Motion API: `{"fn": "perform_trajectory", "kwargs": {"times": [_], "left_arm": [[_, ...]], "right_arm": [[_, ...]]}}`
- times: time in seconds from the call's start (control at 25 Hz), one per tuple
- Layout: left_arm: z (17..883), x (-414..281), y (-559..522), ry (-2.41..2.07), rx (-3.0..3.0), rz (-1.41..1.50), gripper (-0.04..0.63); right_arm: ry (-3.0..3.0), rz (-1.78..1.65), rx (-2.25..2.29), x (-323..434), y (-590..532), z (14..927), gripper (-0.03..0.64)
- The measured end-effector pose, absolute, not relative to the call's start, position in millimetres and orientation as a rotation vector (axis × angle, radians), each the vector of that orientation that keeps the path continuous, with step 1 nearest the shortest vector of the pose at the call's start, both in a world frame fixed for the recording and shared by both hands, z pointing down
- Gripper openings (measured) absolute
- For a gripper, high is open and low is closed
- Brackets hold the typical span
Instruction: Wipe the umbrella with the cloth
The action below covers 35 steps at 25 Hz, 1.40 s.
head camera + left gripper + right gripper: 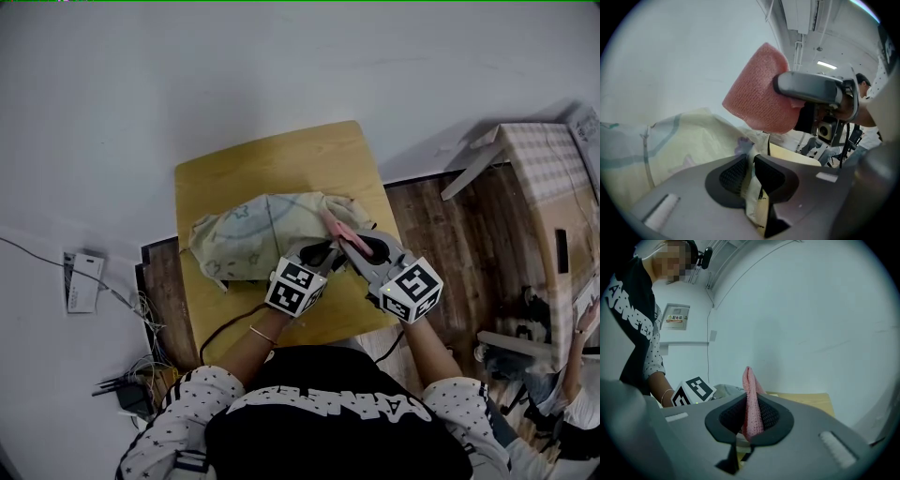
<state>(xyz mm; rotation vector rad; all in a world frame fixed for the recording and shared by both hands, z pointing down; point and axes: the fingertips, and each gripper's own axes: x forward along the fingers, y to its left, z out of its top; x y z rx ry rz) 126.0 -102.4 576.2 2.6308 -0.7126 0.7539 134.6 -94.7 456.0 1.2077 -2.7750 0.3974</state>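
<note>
Task object: the umbrella (251, 234), pale cream canopy with star print and blue-green trim, lies collapsed in a loose heap on the wooden counter (281, 155), mid-surface and just ahead of both claws.
Left claw: the left claw (751, 176) is closed on a fold of the umbrella canopy; fabric fills the narrow gap between its pads.
Right claw: the right claw (750, 417) grips the pink cloth (751, 397), which stands upright out of the jaws, raised above the canopy's near right edge.
Step in hand: judged to be the set-up for a wipe, with the canopy pinned on one side and the cloth poised and not seen in contact with the fabric.
Next move: calls for bringing the cloth down flat onto the canopy and drawing it across while the left claw keeps the fabric taut; slack folds may bunch under the stroke.
Long axis: in the head view the heap runs left to right across the counter.
Pointing: tip and handle are hidden in the folds; which end faces which way cannot be told.
</note>
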Motion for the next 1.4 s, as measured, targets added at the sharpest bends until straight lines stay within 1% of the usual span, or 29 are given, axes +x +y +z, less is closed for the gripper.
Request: {"fn": "perform_trajectory", "kwargs": {"times": [0.12,0.24,0.48,0.6,0.8,1.0,1.2,1.4], "left_arm": [[571,119,-96,-0.718,2.613,0.739,0.09],[567,108,-88,-0.725,2.58,0.724,0.162],[552,84,-69,-0.717,2.549,0.697,0.237],[533,64,-64,-0.753,2.575,0.65,0.238],[486,22,-74,-0.89,2.576,0.466,0.236],[448,-53,-99,-1.134,2.571,0.393,0.234],[446,-130,-121,-1.281,2.478,0.39,0.235],[466,-159,-130,-1.249,2.421,0.405,0.235]], "right_arm": [[-2.781,0.401,1.195,131,-95,461,0.034],[-2.789,0.397,1.153,123,-96,464,0.034],[-2.799,0.371,1.102,107,-101,468,0.034],[-2.802,0.389,1.12,103,-106,464,0.034],[-2.822,0.355,1.215,97,-116,432,0.034],[-2.859,0.26,1.247,63,-124,399,0.034],[-2.887,0.226,1.204,14,-128,390,0.034],[-2.838,0.16,1.168,-28,-132,398,0.034]]}}
